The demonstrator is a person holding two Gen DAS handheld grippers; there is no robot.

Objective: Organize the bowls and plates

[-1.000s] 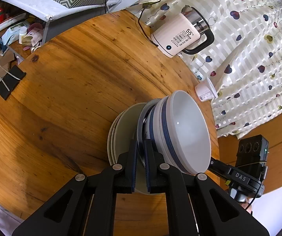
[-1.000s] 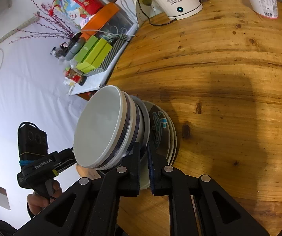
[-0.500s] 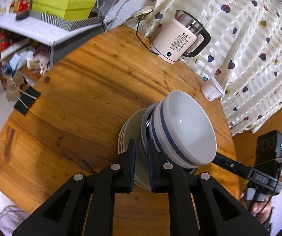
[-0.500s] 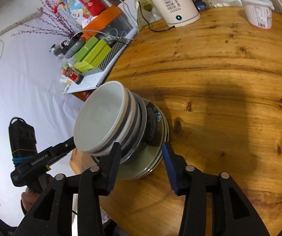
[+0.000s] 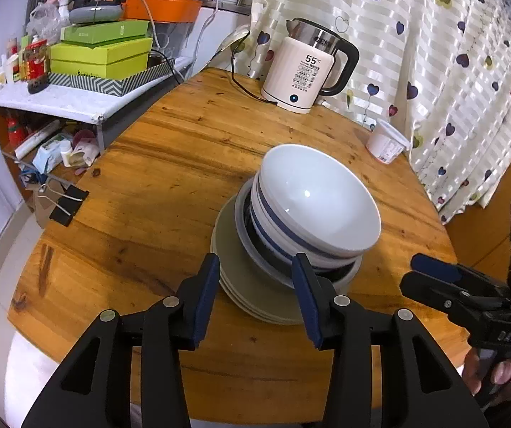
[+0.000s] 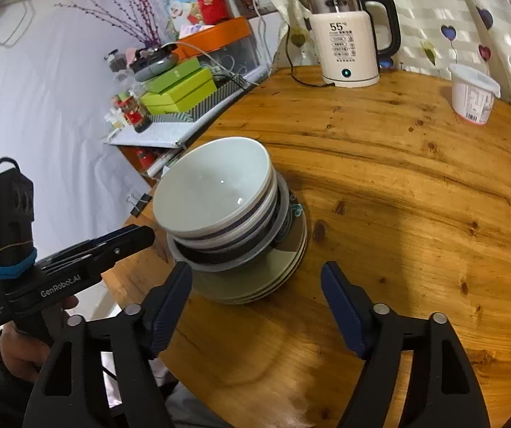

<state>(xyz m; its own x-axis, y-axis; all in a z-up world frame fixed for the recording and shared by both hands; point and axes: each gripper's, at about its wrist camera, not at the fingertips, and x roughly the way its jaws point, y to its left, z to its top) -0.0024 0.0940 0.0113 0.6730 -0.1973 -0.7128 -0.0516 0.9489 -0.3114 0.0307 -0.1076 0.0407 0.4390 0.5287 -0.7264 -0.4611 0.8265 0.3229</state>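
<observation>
Left wrist view shows the round wooden table [image 5: 169,164] carrying a single stack: greenish ceramic plates [image 5: 251,285] at the bottom, a grey shallow dish [image 5: 244,239] on them, blue-banded white bowls [image 5: 319,207] nested on top, widest pieces lowest, likely for steadiness. A white electric kettle [image 5: 305,71] and a white plastic tub [image 5: 387,141] stand well apart, near the far edge. The left gripper [image 5: 255,292] and the right gripper [image 6: 255,296] flank the stack, jaws opening, gripping nothing.

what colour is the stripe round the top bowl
Dark blue, on a white top bowl; clearest in the left wrist view.
</observation>
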